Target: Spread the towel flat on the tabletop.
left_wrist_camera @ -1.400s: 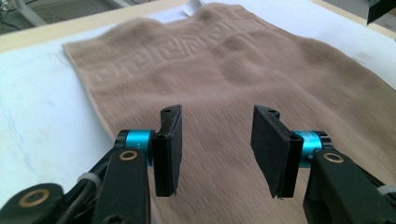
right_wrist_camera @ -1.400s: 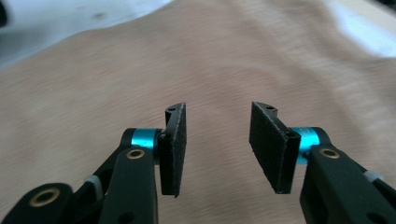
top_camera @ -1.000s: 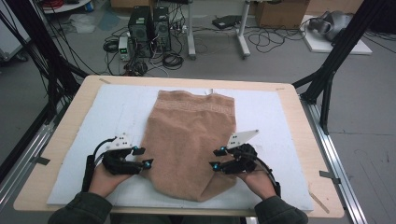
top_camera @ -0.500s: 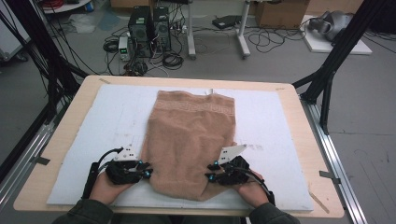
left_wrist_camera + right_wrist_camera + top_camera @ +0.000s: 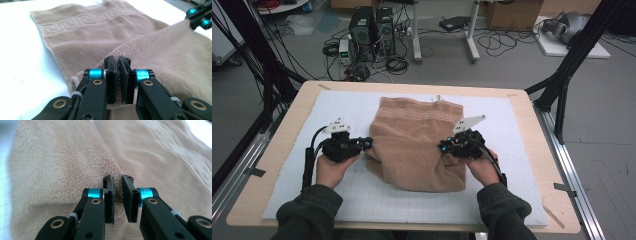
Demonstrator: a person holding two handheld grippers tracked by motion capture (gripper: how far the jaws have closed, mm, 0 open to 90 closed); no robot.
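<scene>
A tan towel (image 5: 414,142) is pinched at two places by the hand-held grippers, and it lies on the white gridded mat (image 5: 287,170) that covers the wooden table (image 5: 277,125).

In the left gripper view, the jaws of the left gripper (image 5: 118,80) are seen pressed nearly together, with only a thin fold of the towel's edge caught between the pads. These jaws have just been closing, and cloth is between them. Ahead of the jaws, the lower layer of the towel is spread flat, and its woven key-pattern band (image 5: 82,21) runs across the far end. To the right of the jaws, a raised upper layer of the cloth is seen, and beyond it the blue-collared tips of the other gripper are visible.

In the right gripper view, the jaws of the right gripper (image 5: 117,200) are drawn close, with a slightly wider slit left between them, and a ridge of the plush cloth is squeezed in that slit. These jaws have also just been closing on the fabric. The cloth is spread ahead of them and to both sides.

From the high view, the left gripper (image 5: 364,145) is seen at the towel's left edge and the right gripper (image 5: 446,147) at its right edge, each held in a hand. The near part of the towel is folded over between them.
</scene>
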